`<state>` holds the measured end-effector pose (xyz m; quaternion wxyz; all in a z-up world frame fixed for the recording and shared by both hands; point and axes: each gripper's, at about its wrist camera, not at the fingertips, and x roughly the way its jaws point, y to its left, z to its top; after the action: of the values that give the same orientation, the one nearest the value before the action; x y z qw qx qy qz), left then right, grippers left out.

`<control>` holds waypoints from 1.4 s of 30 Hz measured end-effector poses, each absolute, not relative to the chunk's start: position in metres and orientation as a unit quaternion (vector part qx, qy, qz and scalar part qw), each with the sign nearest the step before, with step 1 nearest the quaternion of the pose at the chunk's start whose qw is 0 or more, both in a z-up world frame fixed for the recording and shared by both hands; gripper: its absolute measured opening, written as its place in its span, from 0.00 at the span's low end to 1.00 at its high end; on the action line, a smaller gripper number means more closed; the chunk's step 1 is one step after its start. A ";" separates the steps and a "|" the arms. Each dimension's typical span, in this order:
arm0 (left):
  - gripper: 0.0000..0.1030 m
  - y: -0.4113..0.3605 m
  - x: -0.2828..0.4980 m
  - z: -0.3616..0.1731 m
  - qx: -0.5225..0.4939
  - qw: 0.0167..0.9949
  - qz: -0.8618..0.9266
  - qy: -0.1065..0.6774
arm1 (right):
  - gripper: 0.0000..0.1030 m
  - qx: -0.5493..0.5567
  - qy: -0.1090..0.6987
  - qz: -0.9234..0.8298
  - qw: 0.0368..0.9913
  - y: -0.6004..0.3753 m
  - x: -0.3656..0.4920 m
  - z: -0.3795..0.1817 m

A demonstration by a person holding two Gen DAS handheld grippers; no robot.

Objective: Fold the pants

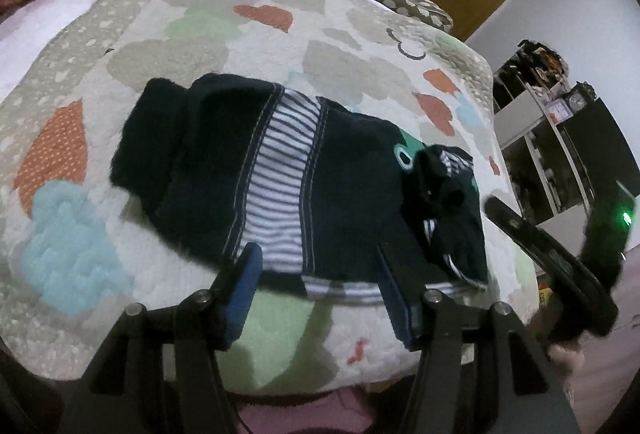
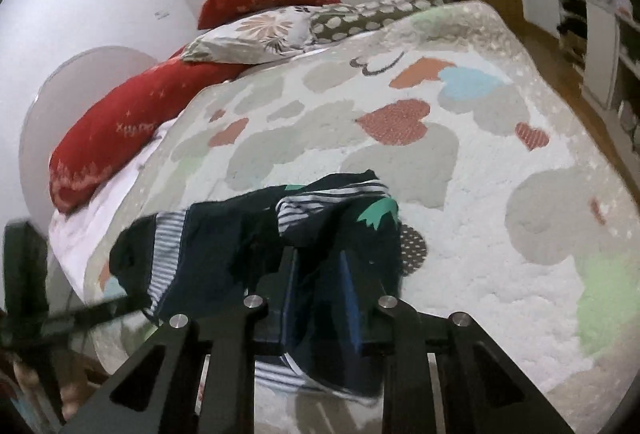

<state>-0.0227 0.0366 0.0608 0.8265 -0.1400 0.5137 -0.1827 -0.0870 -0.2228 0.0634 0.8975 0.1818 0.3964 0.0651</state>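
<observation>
Bare quilt (image 2: 500, 162) lies open right of the pants (image 1: 304, 170); pillows (image 2: 256, 30) block the bed's far end; shelving (image 1: 560, 154) stands beyond the bed's edge.

Pants (image 1: 304, 178) lie on the quilt (image 1: 168, 46), just ahead of the left gripper (image 1: 316, 274), whose jaws stand apart over the near hem. One end of the pants (image 2: 320, 274) sits between the jaws of the right gripper (image 2: 318, 266), rest trailing ahead and left. Pillows (image 2: 256, 30) well beyond the jaws, at the quilt's (image 2: 480, 174) far end. Shelving (image 1: 552, 154) off right of the left jaws.
</observation>
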 end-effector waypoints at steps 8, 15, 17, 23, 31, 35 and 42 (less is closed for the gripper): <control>0.55 0.041 -0.032 0.068 -0.145 0.828 -0.192 0.507 | 0.33 0.152 0.454 0.089 0.874 -0.180 -0.052 0.039; 0.55 0.052 -0.035 0.066 -0.163 0.823 -0.192 0.509 | 0.13 0.150 0.460 0.079 0.872 -0.180 -0.043 0.040; 0.55 0.054 -0.036 0.065 -0.168 0.821 -0.193 0.510 | 0.12 0.163 0.450 0.088 0.874 -0.184 -0.049 0.049; 0.55 0.053 -0.040 0.068 -0.165 0.824 -0.200 0.504 | 0.12 0.186 0.425 0.104 0.880 -0.184 -0.040 0.074; 0.56 0.058 -0.042 0.069 -0.167 0.823 -0.197 0.505 | 0.29 0.227 0.486 0.106 0.837 -0.188 -0.006 0.033; 0.59 0.063 -0.042 0.067 -0.181 0.822 -0.191 0.505 | 0.34 0.255 0.432 0.103 0.859 -0.207 -0.027 0.065; 0.60 0.061 -0.043 0.068 -0.173 0.824 -0.193 0.504 | 0.36 0.194 0.432 0.062 0.879 -0.193 -0.033 0.066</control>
<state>-0.0430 0.0612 0.0682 0.8239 -0.1727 0.5040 -0.1934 -0.0326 -0.1935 0.0664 0.8787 0.1937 0.4320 0.0619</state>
